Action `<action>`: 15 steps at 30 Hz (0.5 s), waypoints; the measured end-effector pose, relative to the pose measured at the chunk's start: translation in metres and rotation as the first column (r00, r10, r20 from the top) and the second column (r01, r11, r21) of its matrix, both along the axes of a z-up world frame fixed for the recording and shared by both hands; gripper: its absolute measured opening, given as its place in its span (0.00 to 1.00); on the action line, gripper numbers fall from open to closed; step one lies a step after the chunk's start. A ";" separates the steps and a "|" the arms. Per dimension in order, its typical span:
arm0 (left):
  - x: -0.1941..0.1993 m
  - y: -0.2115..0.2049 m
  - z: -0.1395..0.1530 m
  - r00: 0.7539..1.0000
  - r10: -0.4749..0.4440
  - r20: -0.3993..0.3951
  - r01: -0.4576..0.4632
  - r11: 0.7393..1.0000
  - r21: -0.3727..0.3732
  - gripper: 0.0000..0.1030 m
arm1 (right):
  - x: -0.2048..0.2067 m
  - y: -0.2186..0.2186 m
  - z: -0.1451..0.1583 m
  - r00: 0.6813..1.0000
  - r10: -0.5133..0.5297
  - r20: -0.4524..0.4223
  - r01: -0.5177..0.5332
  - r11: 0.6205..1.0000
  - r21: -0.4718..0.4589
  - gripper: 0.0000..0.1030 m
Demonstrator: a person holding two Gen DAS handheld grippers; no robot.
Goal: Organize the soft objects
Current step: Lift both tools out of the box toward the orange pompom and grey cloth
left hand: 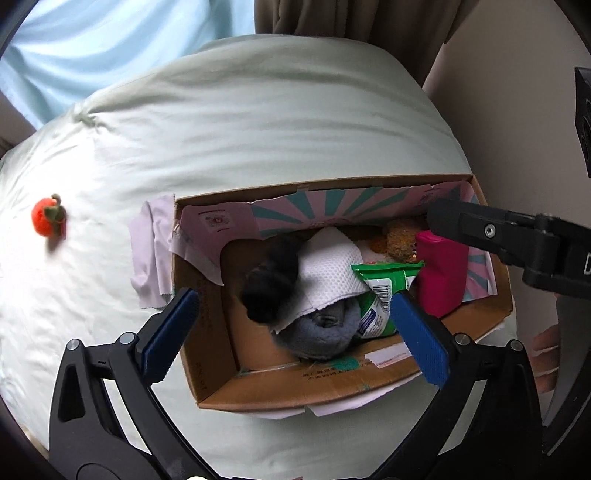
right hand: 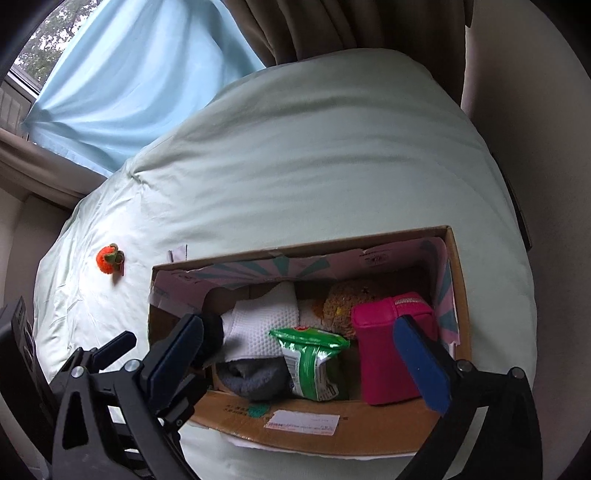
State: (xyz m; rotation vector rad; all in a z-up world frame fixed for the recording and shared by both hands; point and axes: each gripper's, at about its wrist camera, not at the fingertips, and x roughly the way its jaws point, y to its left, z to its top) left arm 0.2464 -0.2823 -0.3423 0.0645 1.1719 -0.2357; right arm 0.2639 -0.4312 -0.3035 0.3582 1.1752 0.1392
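The cardboard box [right hand: 458,295] is crowded with soft things; the bedding [right hand: 314,166] beyond lies open.

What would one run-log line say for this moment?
left gripper: open, empty | right gripper: open, empty | cardboard box: filled | orange knitted pumpkin: outside, on bed

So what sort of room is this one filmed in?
Most likely a bedroom: a cardboard box sits on a bed covered by a pale green duvet, beside a window hung with a light blue curtain and a brown curtain.
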 end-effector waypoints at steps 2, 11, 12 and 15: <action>-0.002 0.000 0.006 1.000 -0.005 0.004 0.005 1.000 0.001 1.00 | -0.005 -0.001 0.005 1.000 -0.013 0.018 0.013 1.000 0.003 0.99; -0.023 0.008 0.058 0.997 -0.015 0.073 0.017 0.999 -0.029 1.00 | -0.031 0.006 0.055 0.996 -0.003 0.094 0.008 0.998 -0.055 0.99; -0.026 0.012 0.067 0.996 -0.014 0.085 0.017 0.999 -0.034 1.00 | -0.034 0.008 0.061 0.995 -0.001 0.104 0.007 0.998 -0.059 0.99; -0.036 0.024 0.092 0.993 -0.004 0.120 0.010 0.999 -0.049 1.00 | -0.047 0.018 0.090 0.989 0.011 0.149 0.002 0.996 -0.086 0.99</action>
